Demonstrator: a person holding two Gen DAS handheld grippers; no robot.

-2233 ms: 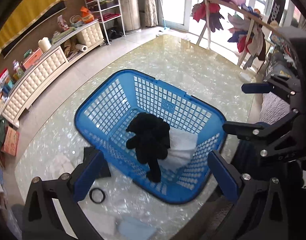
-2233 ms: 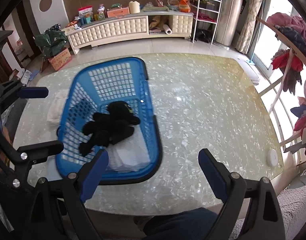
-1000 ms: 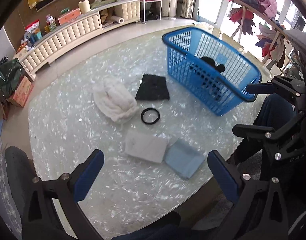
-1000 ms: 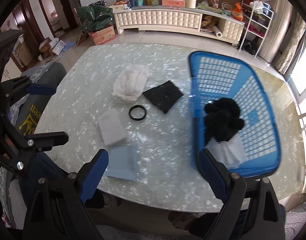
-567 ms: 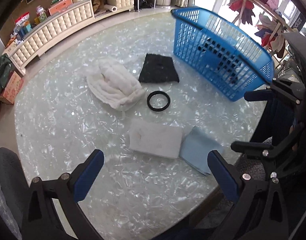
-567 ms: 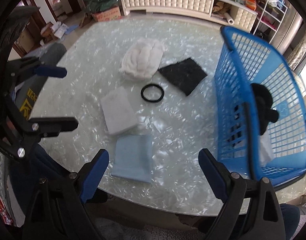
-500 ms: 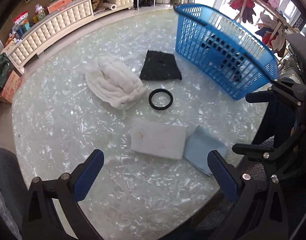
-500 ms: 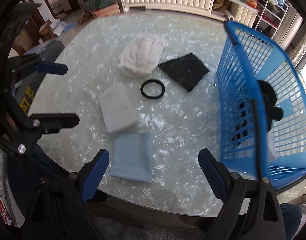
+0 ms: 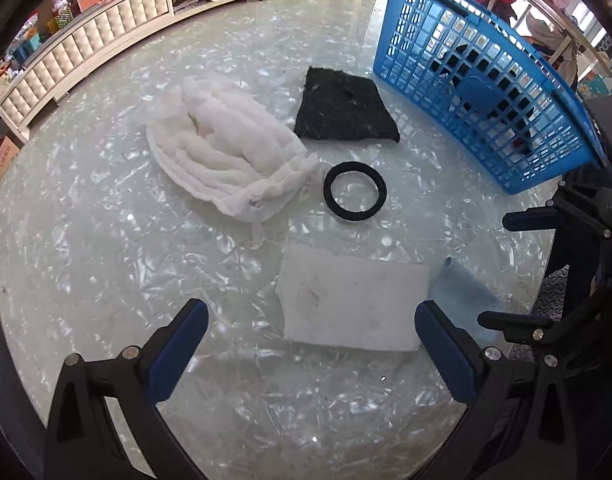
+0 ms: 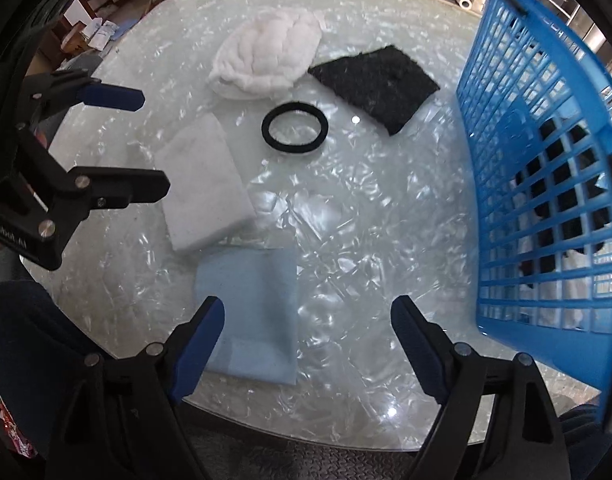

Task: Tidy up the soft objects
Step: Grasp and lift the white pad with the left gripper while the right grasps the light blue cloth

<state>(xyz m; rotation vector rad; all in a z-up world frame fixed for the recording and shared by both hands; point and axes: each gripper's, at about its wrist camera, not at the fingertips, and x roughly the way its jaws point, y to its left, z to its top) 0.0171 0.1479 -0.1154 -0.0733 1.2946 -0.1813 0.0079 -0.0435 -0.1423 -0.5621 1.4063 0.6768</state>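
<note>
Now that both tools have dropped from above the blue basket [image 10: 546, 168] toward the table's near edge, the left tool [image 9: 306, 344] hangs spread over the white pad [image 9: 350, 300], while the right tool [image 10: 306, 336], empty and narrowing slightly, straddles the light-blue cloth [image 10: 250, 312]: the next pickups look imminent.

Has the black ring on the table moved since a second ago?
No. The black ring lies in the same spot among its neighbours, between the fluffy white bundle, the black cloth and the white pad; only the cameras came closer.
</note>
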